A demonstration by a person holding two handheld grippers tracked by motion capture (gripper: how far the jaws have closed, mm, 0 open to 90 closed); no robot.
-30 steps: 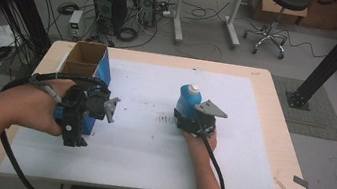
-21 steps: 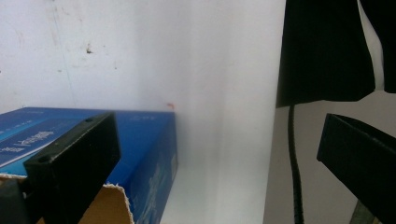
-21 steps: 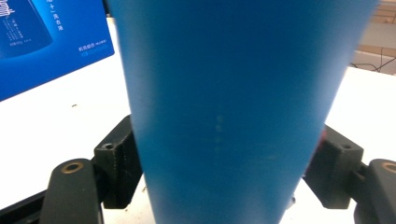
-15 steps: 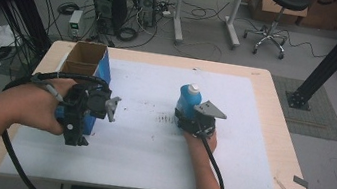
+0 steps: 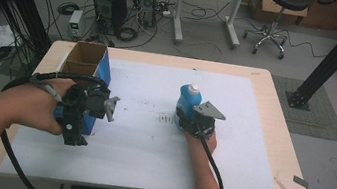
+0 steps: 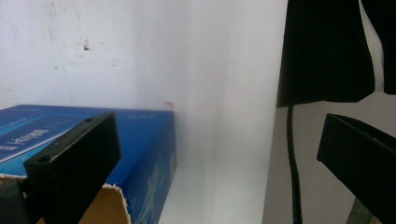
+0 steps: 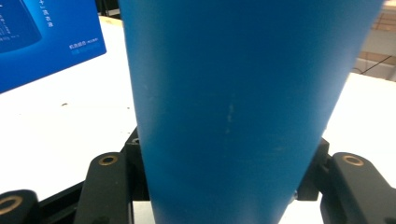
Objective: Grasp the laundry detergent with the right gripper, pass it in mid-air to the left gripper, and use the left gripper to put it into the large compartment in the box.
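White sheet (image 5: 251, 137) covers a wooden table (image 5: 276, 105); cables litter the grey floor.
Right gripper (image 5: 193, 121), jaws just closing, pinches the blue bottle (image 5: 189, 97); left gripper (image 5: 84, 112) spread beside the blue box (image 5: 88, 60).

A blue bottle (image 7: 243, 107) is standing upright right in front of the camera, its smooth body taking up the middle of the right gripper view; the right gripper (image 7: 219, 186) is reaching around its base, the black jaws sitting against either flank with brass-ringed holes showing at left and right; those jaws have just been closing on it; a blue box (image 7: 46, 37) with white print is showing at upper left, well apart; the white table surface (image 7: 79, 126) is lying beneath, lightly speckled.
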